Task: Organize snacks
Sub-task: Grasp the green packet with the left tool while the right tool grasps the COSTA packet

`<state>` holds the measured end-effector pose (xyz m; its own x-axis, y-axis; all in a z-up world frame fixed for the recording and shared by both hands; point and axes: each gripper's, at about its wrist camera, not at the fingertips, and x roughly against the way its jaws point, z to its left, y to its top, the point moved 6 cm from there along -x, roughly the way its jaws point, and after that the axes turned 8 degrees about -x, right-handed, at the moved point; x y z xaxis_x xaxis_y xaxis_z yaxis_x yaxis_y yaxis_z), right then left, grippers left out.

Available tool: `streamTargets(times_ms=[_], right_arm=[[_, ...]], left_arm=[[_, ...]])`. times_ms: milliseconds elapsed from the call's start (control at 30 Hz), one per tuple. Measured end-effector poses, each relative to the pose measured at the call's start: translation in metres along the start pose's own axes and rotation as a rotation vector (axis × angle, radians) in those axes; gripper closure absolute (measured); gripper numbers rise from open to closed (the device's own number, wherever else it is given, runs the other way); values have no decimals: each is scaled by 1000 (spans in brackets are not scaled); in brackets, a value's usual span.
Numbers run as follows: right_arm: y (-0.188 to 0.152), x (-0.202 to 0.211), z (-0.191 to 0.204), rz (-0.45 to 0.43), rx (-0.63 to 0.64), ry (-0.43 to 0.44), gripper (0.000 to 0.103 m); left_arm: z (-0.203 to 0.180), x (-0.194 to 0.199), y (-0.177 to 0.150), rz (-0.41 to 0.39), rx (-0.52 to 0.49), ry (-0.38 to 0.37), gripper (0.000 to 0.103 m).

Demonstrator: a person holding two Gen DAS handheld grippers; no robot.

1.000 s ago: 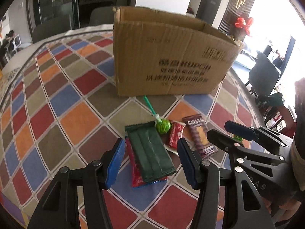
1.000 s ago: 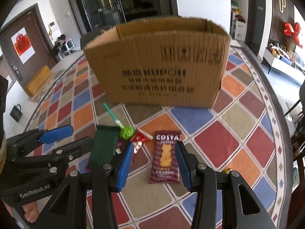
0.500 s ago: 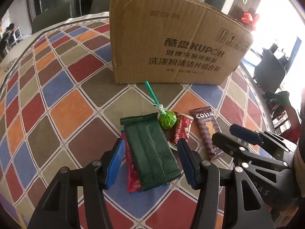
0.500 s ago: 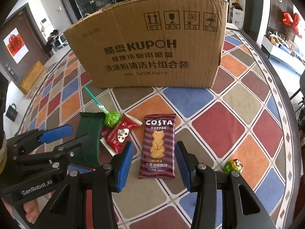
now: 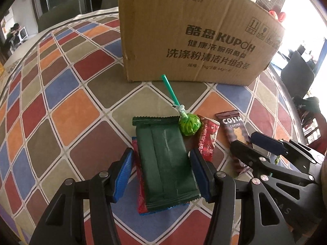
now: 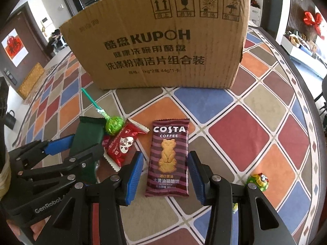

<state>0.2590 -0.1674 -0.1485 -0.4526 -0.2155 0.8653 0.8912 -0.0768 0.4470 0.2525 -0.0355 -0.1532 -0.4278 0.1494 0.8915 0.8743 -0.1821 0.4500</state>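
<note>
A dark green packet (image 5: pixel 165 163) lies on a red packet (image 5: pixel 141 185) on the chequered tablecloth. My left gripper (image 5: pixel 161 159) is open and straddles the green packet just above it, with a slim gap at each pad. A green lollipop (image 5: pixel 189 125) and a small red sachet (image 5: pixel 208 138) lie just beyond. To the right lies the brown Costa biscuit packet (image 6: pixel 168 157). My right gripper (image 6: pixel 165 159) stands open around it, with tablecloth showing on both sides. The left gripper (image 6: pixel 81 143) also shows in the right wrist view over the green packet (image 6: pixel 87 132).
A tall cardboard box (image 6: pixel 163 40) stands upright right behind the snacks, its opening out of sight. A small green-yellow wrapped candy (image 6: pixel 258 180) lies to the right of my right gripper. The round table's dark edge (image 6: pixel 314 110) curves along the right. Chairs stand beyond.
Both grippers have come down toward the table. The green packet and the Costa packet now sit between their fingers and look larger. The box fills more of each view. The snacks have not moved.
</note>
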Motion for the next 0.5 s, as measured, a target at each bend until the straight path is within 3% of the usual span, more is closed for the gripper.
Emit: streamTargets(times_ms=[100,267,500], right_arm=[[2,-3,1,-4,8,-15,57],[2,-9,3,-6,21,-40,57],[3,-15,4,-34,64,-86,59]], left_arm=[[5,-1,-1,-2,6,3,57],[10,-2,-2,-1,30,-39,59],[10,0,-3,-8,26,-43,61]])
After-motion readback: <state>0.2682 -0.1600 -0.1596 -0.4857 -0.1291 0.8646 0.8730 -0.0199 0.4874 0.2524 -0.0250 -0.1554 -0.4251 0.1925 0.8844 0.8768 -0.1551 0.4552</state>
